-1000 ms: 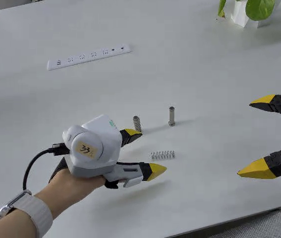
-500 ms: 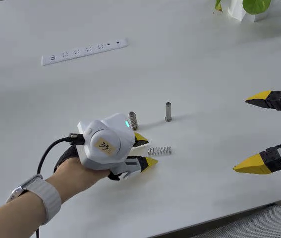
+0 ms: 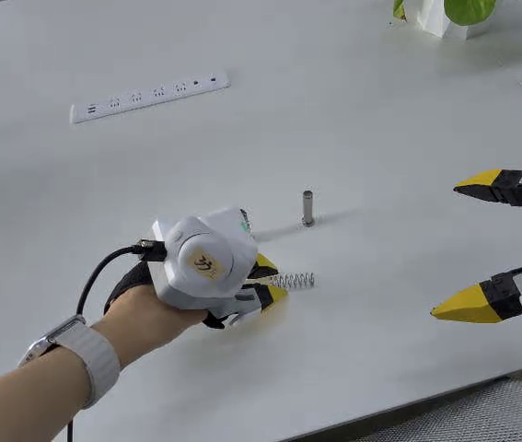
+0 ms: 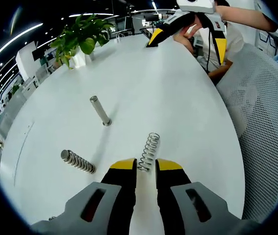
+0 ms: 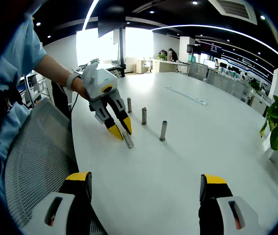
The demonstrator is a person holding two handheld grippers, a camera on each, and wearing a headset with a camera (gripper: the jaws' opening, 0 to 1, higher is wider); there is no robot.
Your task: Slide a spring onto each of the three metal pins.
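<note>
Left gripper view: the loose spring (image 4: 149, 147) is straddled by the narrow jaws of the left gripper (image 4: 147, 164); pinched off-centre, it could be flicked away.

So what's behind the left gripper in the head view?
In the head view the left gripper covers most of that spot. The right gripper view shows a spring-covered pin and a second spring-covered pin standing there. The bare pin stands clear of it.

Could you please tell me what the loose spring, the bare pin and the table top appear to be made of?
The loose spring: likely steel wire, bright grey coils with glints. The bare pin: metal, probably steel, smooth silvery-grey sheen. The table top: matte white, perhaps laminate; soft reflections only, material uncertain.
</note>
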